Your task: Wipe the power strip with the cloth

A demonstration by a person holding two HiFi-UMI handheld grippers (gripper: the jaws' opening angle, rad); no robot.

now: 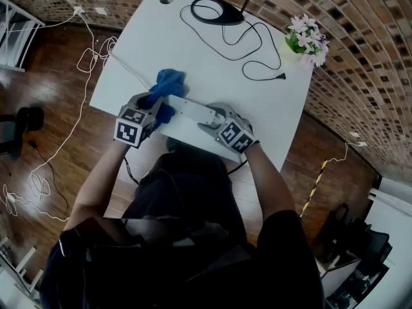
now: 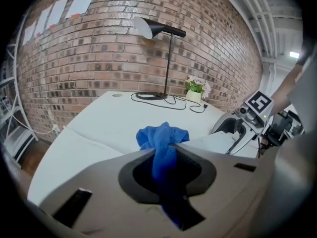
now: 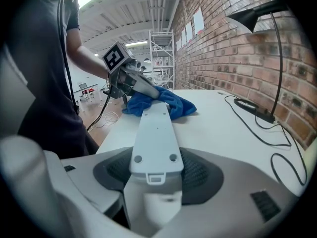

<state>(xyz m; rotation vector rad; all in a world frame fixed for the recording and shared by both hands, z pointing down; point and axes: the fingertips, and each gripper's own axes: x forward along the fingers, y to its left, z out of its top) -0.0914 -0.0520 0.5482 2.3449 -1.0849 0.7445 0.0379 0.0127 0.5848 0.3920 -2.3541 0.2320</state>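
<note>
Both forearms reach out from the body over the near edge of the white bench (image 1: pixel 193 50), elbows out, and both tools tip downward with their tips turned in toward one another. The left claw (image 2: pixel 166 148) has its jaws drawn close together, pinching a fold of the blue cloth (image 2: pixel 163 135). The rest of the cloth bunches up beyond the tips and lies on the bench. The right claw (image 3: pixel 154 167) stands wide, and its ribbed pads clamp the near end of the white power strip (image 3: pixel 156 128) across its width. The strip's long axis runs straight out from that claw toward the left one. From the head view it lies slantwise across the person's front, roughly along the near bench edge, its far end up and to the left. That far end meets the bunched cloth just beside the left claw. The face turned up shows two round holes and a small tab near the held end. Whether the strip rests on the bench or is lifted off it cannot be told. A black lamp (image 2: pixel 157 29) with its loose cable (image 1: pixel 248 44) stands at the far side, well apart.
</note>
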